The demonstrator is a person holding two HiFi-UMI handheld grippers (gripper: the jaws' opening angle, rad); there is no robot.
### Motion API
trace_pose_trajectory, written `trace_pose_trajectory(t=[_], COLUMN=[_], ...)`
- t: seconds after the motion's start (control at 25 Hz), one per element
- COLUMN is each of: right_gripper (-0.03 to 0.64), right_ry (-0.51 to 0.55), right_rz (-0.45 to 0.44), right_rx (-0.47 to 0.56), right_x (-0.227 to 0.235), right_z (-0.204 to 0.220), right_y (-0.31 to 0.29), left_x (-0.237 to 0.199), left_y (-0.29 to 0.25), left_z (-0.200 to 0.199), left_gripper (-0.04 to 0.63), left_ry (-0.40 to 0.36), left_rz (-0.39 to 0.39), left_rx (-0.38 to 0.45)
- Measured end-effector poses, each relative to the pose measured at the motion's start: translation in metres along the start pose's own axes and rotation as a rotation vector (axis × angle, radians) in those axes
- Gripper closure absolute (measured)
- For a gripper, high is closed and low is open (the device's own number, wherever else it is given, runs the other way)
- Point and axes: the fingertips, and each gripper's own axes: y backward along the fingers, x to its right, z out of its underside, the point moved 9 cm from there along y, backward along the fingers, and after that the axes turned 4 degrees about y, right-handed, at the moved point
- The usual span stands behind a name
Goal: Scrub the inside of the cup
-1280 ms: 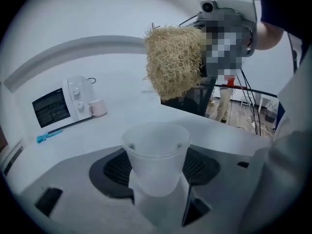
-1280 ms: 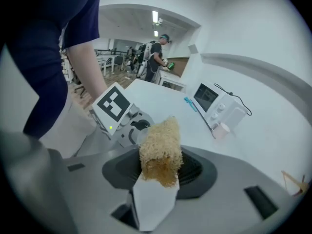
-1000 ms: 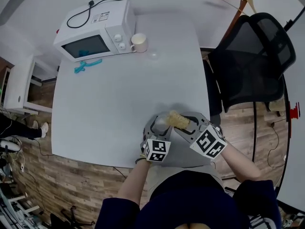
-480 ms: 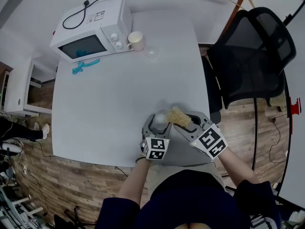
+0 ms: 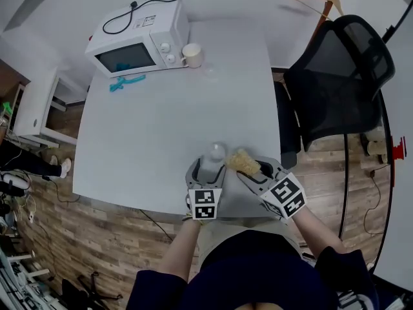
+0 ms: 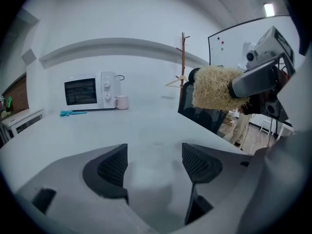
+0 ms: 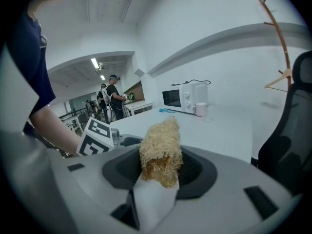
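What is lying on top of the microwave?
A black cord lies looped across the top of the microwave, next to a white label. Its print is too small to read. Where the cord runs behind the microwave is hidden.

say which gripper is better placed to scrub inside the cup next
Right. The right gripper is shut on the scrubber, which sits beside the clear cup. The left gripper, jaws opening around that cup, carries no scrubber.

Bright, even light; fisheye-warped, dark-vignetted edges
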Motion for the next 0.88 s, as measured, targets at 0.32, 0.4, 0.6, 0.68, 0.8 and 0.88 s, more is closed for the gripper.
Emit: trace_pose_trajectory(t=[0.32, 0.4, 0.6, 0.68, 0.8, 0.88], right_gripper=[0.437, 0.437, 0.437, 0.437, 0.437, 0.437], right_ry=[-0.017, -0.020, -0.022, -0.042, -0.070, -0.086], right_rz=[0.050, 0.059, 0.108, 0.140, 0.182, 0.204], right_rx=[0.064, 0.087, 0.139, 0.162, 0.188, 0.200], right_x=[-0.017, -0.024, -0.040, -0.046, -0.056, -0.065], right_z=[0.002, 0.000, -0.003, -0.004, -0.003, -0.001], right_y=[0.019, 0.022, 0.032, 0.037, 0.043, 0.048], left_x=[0.024, 0.027, 0.033, 0.036, 0.039, 0.040], left_y=[0.051, 0.065, 0.089, 0.097, 0.110, 0.119], left_z=[-0.025, -0.035, -0.045, -0.047, -0.047, -0.045], left_gripper=[0.263, 0.337, 0.540, 0.555, 0.568, 0.572], left_ry=[0.082, 0.093, 0.149, 0.152, 0.140, 0.136], left_rz=[-0.032, -0.070, -0.086, -0.065, -0.043, -0.034], left_rx=[0.115, 0.151, 0.202, 0.201, 0.197, 0.192])
